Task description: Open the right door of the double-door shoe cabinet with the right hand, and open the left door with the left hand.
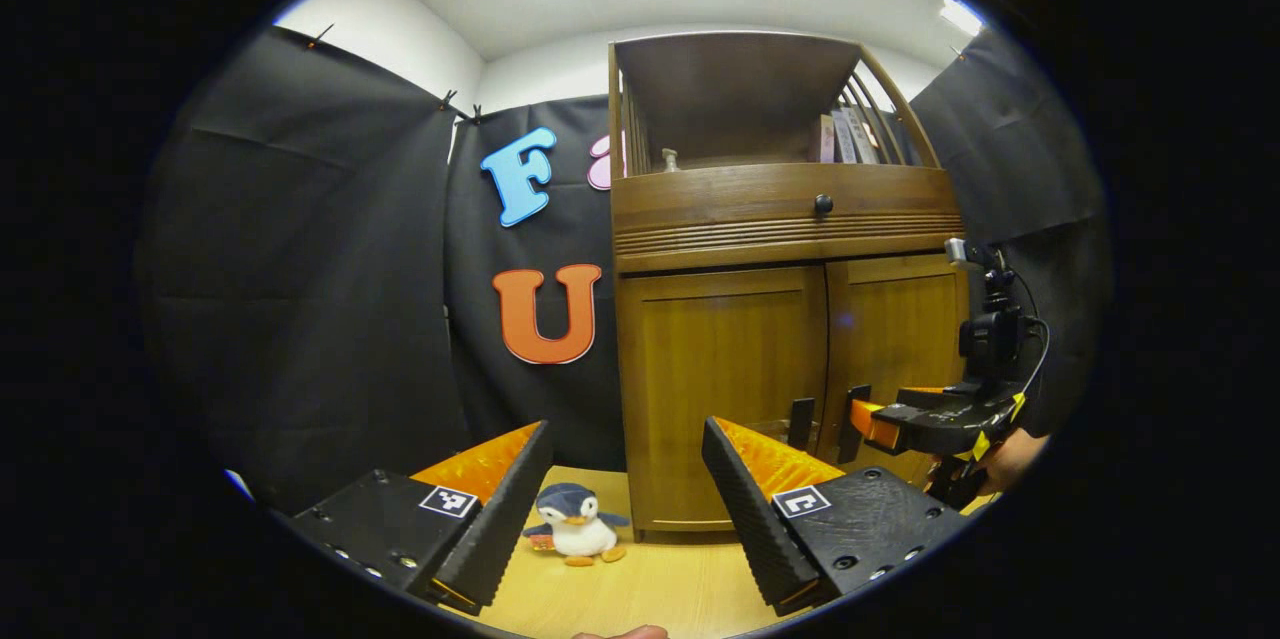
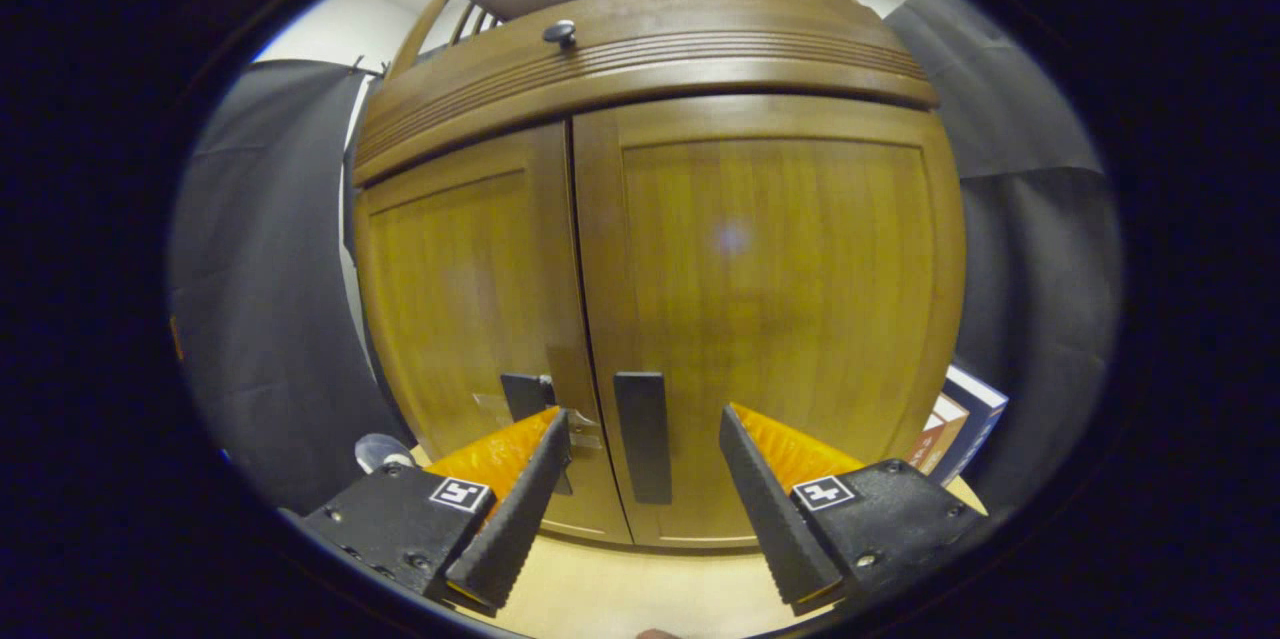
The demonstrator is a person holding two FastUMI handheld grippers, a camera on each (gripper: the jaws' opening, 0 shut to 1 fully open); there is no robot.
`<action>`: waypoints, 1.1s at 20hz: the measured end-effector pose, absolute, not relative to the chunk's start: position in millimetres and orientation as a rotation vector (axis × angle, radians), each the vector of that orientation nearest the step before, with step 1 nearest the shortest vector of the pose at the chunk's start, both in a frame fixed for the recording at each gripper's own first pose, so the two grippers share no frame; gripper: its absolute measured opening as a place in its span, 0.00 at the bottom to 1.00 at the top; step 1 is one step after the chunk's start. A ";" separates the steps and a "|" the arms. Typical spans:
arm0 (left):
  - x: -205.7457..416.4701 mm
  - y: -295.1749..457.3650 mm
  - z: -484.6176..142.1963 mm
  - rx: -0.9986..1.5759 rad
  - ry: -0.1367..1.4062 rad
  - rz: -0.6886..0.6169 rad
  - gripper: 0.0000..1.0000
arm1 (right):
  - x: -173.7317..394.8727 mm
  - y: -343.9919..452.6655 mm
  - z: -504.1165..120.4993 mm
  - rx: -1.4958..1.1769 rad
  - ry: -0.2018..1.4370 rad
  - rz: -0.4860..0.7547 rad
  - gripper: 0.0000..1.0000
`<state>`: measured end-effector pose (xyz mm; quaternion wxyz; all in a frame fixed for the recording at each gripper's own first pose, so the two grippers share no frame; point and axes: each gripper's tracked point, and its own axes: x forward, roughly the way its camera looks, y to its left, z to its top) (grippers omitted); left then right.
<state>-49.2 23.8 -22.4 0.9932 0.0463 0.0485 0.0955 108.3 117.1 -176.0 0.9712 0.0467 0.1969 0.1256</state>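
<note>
Black-cloth booth, pale wooden bench (image 1: 640, 589) underfoot of a brown double-door shoe cabinet (image 1: 780, 219). Both doors closed.

Right gripper (image 2: 640, 504) up close to the cabinet front, jaws spread wide, nothing between them. Right door's dark vertical handle (image 2: 642, 436) stands just ahead, in line with the gap. Left door's handle (image 2: 527, 397) partly hidden behind the gripper's left finger.

Left gripper (image 1: 625, 509) farther back, jaws also apart and empty, aimed roughly at the left door (image 1: 722, 389). A small plush penguin (image 1: 577, 524) sits on the bench near the cabinet's left corner.

Judgement: step in hand is the reach for the right door's handle; no contact yet. Next move calls for advancing so the fingers straddle the handle, closing, then pulling along the door's arc.
</note>
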 end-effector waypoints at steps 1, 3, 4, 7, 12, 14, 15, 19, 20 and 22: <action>-50.3 27.0 -23.3 0.095 0.102 0.203 0.91 | 111.5 117.5 -178.0 0.094 0.403 0.248 0.94; -51.7 31.8 -25.1 0.095 0.109 0.222 0.91 | 128.4 118.2 -191.1 0.092 0.411 0.232 0.91; -52.8 34.3 -25.3 0.095 0.111 0.231 0.91 | 133.7 120.0 -197.2 0.093 0.416 0.231 0.90; -54.2 41.6 -28.9 0.104 0.125 0.259 0.91 | 146.6 124.9 -214.9 0.091 0.430 0.223 0.86; -51.8 47.1 -33.2 0.110 0.135 0.275 0.92 | 160.4 130.6 -231.9 0.080 0.434 0.201 0.68; -48.9 49.5 -33.8 0.111 0.135 0.279 0.92 | 158.4 126.8 -235.4 0.053 0.428 0.178 0.61; -48.4 50.6 -33.6 0.109 0.136 0.279 0.92 | 158.3 127.2 -235.5 0.051 0.429 0.174 0.60; -46.1 52.3 -35.2 0.098 0.131 0.278 0.92 | 158.3 132.0 -239.8 0.044 0.442 0.173 0.40; -45.3 51.8 -36.6 0.093 0.131 0.276 0.92 | 157.8 131.7 -238.7 0.048 0.441 0.171 0.37; -45.0 49.3 -38.2 0.084 0.133 0.265 0.92 | 157.0 132.4 -238.0 0.073 0.449 0.180 0.35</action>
